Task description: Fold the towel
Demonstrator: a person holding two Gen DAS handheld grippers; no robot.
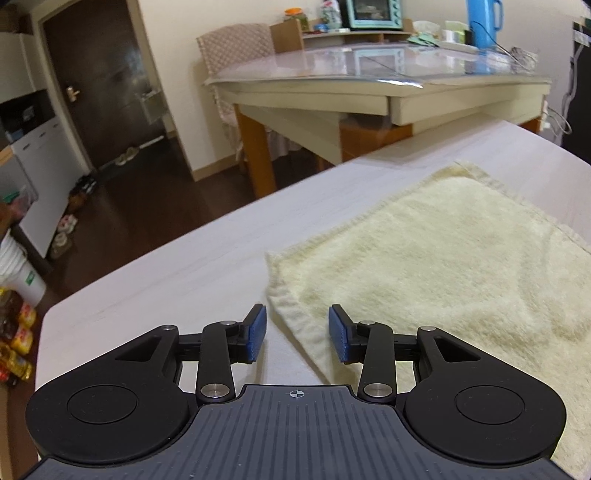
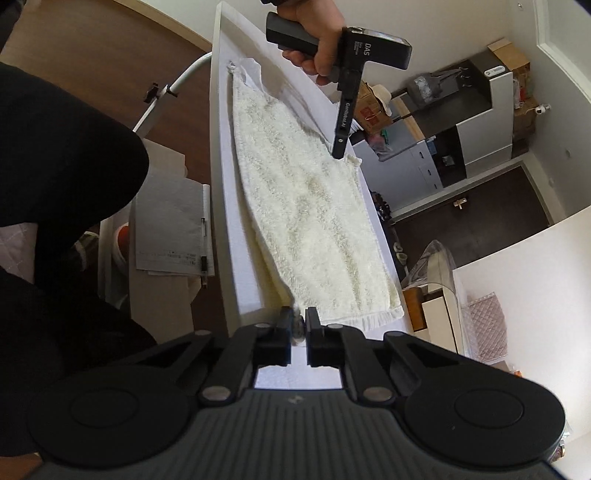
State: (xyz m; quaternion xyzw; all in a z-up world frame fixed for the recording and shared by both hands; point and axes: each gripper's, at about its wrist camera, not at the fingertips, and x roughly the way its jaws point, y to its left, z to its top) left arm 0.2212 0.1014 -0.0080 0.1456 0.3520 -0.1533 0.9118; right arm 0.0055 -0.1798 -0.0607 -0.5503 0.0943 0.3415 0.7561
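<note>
A cream terry towel (image 1: pixel 443 266) lies spread on the white table (image 1: pixel 166 280). My left gripper (image 1: pixel 297 332) is open, its blue pads either side of the towel's hemmed near-left edge, just above it. In the right wrist view the towel (image 2: pixel 314 221) stretches away along the table (image 2: pixel 221 184), and my right gripper (image 2: pixel 297 326) is shut on the towel's near corner. The left gripper also shows in the right wrist view (image 2: pixel 340 151), held by a hand, tip down at the towel's far right corner.
A dining table (image 1: pixel 369 96) with a blue kettle (image 1: pixel 484 22) and a chair stands beyond the white table. Dark floor and a door lie to the left. In the right wrist view a dark-clothed body (image 2: pixel 55 184) and a notepad (image 2: pixel 173 229) are at the left.
</note>
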